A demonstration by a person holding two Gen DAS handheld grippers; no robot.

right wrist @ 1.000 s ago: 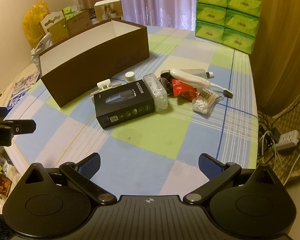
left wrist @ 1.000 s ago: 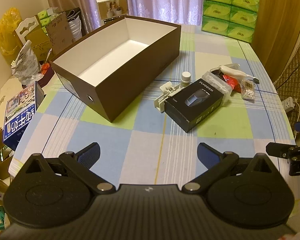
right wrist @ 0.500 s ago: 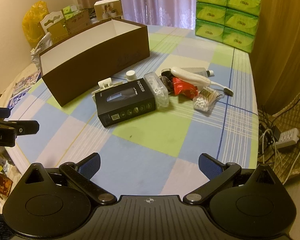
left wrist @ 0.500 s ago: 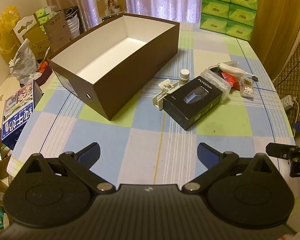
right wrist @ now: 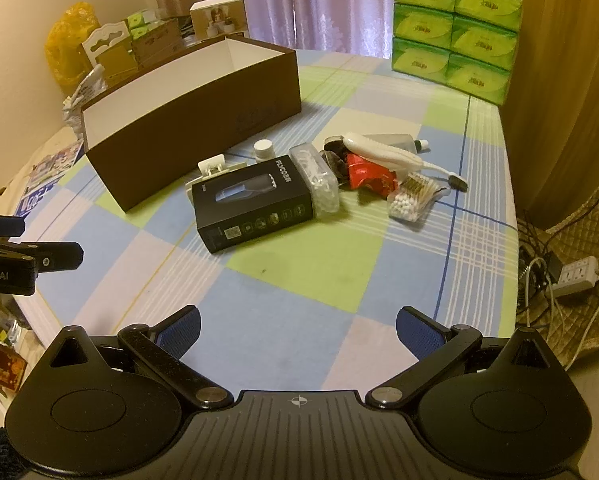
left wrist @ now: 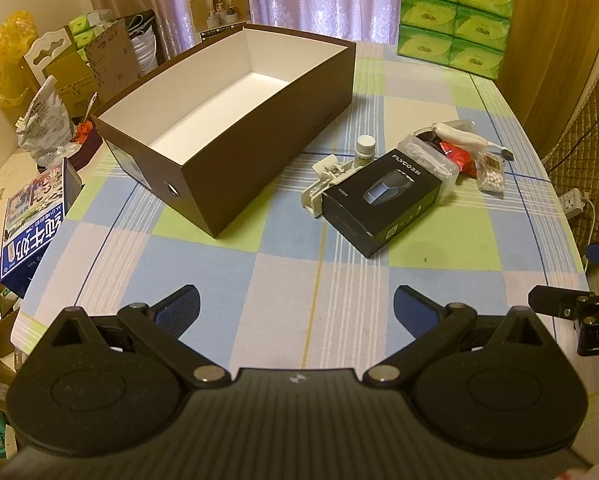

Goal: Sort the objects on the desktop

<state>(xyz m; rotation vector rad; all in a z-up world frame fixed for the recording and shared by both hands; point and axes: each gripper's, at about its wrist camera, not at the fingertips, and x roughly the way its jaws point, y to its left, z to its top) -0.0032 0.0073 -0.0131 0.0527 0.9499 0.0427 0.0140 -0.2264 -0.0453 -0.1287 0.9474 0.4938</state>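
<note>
An empty brown box (left wrist: 259, 128) (right wrist: 203, 120) with a white inside stands on the checked tablecloth. To its right lies a cluster: a black FLYCO box (left wrist: 383, 200) (right wrist: 255, 200), a white clip (left wrist: 323, 184), a small white bottle (left wrist: 365, 150) (right wrist: 263, 149), a clear case (right wrist: 315, 180), a red packet (right wrist: 369, 176), a white handled brush (right wrist: 391, 154), a tube (right wrist: 395, 142) and a bag of cotton swabs (left wrist: 491, 170) (right wrist: 413, 198). My left gripper (left wrist: 297, 304) and right gripper (right wrist: 297, 326) hang open over the table's near edge, nothing between their fingers.
Green tissue packs (left wrist: 455, 16) (right wrist: 455, 32) are stacked at the table's far right. Cardboard boxes and bags (left wrist: 79, 60) crowd the left side, with a blue carton (left wrist: 35, 232) beside the table. A power strip (right wrist: 577, 276) and cables lie on the floor at right.
Both grippers have edged a little forward toward the table; the objects sit slightly nearer in both views. Nothing on the table has moved.
</note>
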